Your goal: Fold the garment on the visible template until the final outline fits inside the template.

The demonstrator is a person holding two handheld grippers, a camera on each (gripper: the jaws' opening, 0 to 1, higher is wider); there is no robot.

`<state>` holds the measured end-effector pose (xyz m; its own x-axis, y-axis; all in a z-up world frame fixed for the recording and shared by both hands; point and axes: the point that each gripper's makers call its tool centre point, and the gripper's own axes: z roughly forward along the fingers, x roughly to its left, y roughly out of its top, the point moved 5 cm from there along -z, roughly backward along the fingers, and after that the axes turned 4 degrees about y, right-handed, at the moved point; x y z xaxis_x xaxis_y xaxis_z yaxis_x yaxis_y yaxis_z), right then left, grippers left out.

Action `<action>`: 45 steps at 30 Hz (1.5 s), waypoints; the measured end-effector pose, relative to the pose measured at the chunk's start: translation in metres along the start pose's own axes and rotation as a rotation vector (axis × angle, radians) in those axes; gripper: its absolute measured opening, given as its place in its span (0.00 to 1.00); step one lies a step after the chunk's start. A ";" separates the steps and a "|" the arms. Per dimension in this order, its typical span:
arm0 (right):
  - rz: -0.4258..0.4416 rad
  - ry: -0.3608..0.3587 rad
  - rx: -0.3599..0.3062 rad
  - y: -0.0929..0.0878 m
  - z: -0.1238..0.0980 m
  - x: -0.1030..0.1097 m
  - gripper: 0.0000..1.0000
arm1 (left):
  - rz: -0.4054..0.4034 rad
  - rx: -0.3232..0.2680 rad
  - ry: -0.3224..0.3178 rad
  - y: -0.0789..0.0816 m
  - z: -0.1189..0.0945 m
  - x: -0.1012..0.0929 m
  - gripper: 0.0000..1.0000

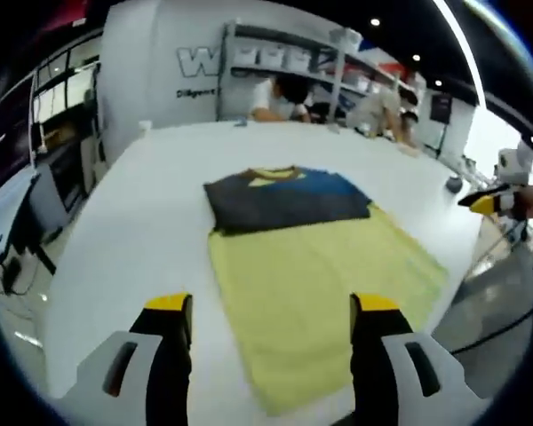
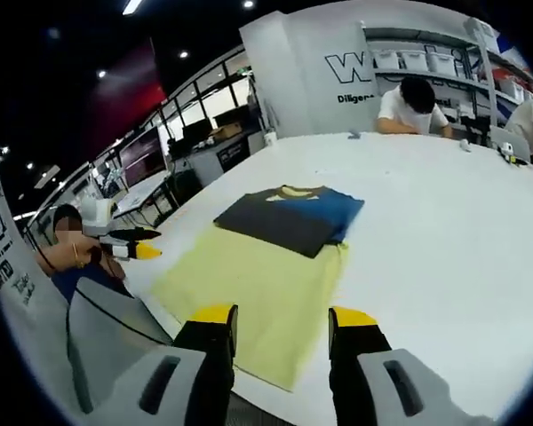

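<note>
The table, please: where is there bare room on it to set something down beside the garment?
The white table is bare on both sides of the folded garment and yellow template, and between the garment and the far edge. The far edge is crowded: people sit working there, with small items near them. Both grippers hang open near the template's near end.

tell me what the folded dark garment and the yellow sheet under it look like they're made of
Folded garment: soft knit fabric, likely cotton jersey; matte, draping flat with rounded fold edges, dark grey and blue panels, yellow collar trim.
Yellow template: probably thin cloth or a soft mat; matte, lying flat on the white table, faintly rippled edges. Exact material unclear.
</note>
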<state>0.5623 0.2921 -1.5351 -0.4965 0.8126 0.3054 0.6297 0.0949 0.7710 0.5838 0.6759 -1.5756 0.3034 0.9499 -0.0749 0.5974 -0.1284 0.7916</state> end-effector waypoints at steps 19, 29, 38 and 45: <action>-0.025 -0.027 0.193 -0.052 0.009 -0.001 0.24 | -0.012 0.197 -0.001 -0.054 0.002 0.008 0.41; -0.037 -0.002 0.286 -0.079 0.018 -0.003 0.13 | -0.013 0.291 -0.046 -0.071 0.002 0.003 0.29; -0.046 -0.002 0.324 -0.085 0.020 -0.002 0.14 | -0.008 0.326 -0.031 -0.077 0.002 0.005 0.19; -0.057 -0.015 0.362 -0.092 0.024 -0.006 0.13 | -0.073 0.322 -0.017 -0.079 0.000 0.010 0.14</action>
<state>0.5217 0.2919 -1.6217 -0.5298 0.8080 0.2577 0.7733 0.3355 0.5379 0.5395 0.6953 -1.6385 0.2613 0.9555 -0.1366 0.8211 -0.1456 0.5519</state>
